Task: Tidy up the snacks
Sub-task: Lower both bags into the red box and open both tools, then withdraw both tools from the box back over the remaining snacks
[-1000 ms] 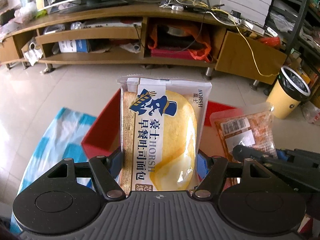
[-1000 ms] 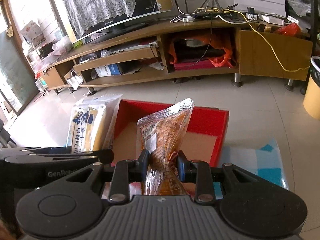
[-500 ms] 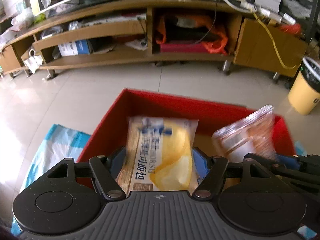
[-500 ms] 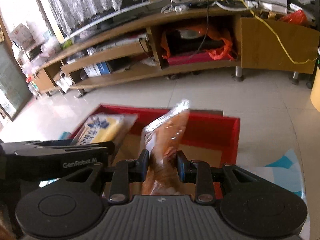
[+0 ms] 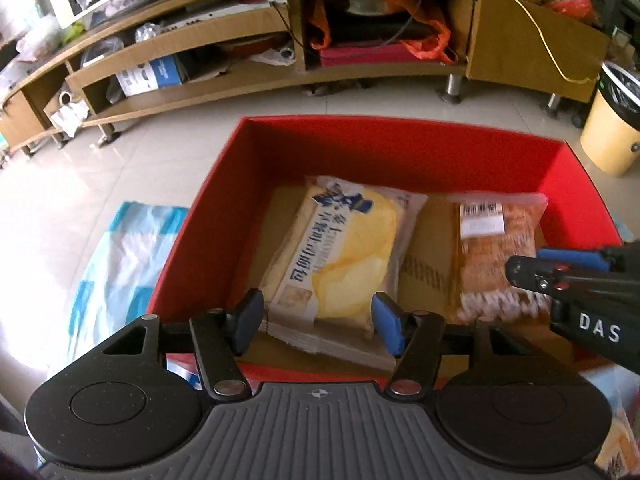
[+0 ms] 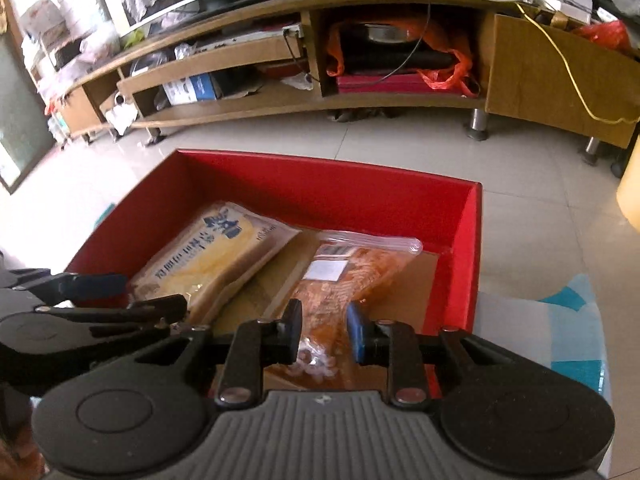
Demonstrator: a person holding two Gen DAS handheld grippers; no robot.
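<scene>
A red box (image 5: 224, 200) (image 6: 464, 248) stands on the floor. A yellow bread pack (image 5: 340, 256) (image 6: 208, 256) lies flat in its left half. An orange snack bag (image 5: 496, 252) (image 6: 344, 280) lies flat in its right half. My left gripper (image 5: 318, 322) is open, its fingers on either side of the bread pack's near end, not pressing it. My right gripper (image 6: 324, 332) is open, its fingers apart over the orange bag's near end. The right gripper also shows at the right of the left wrist view (image 5: 560, 276).
A long wooden TV cabinet (image 5: 280, 40) (image 6: 360, 80) with cluttered shelves runs across the back. A yellow bin (image 5: 612, 120) stands at far right. A blue-and-white cloth (image 5: 120, 256) (image 6: 560, 328) lies under and beside the box. Tiled floor surrounds it.
Both grippers have lowered their packs into the red box and opened. The bread pack and the orange bag now lie flat on the box's bottom.
</scene>
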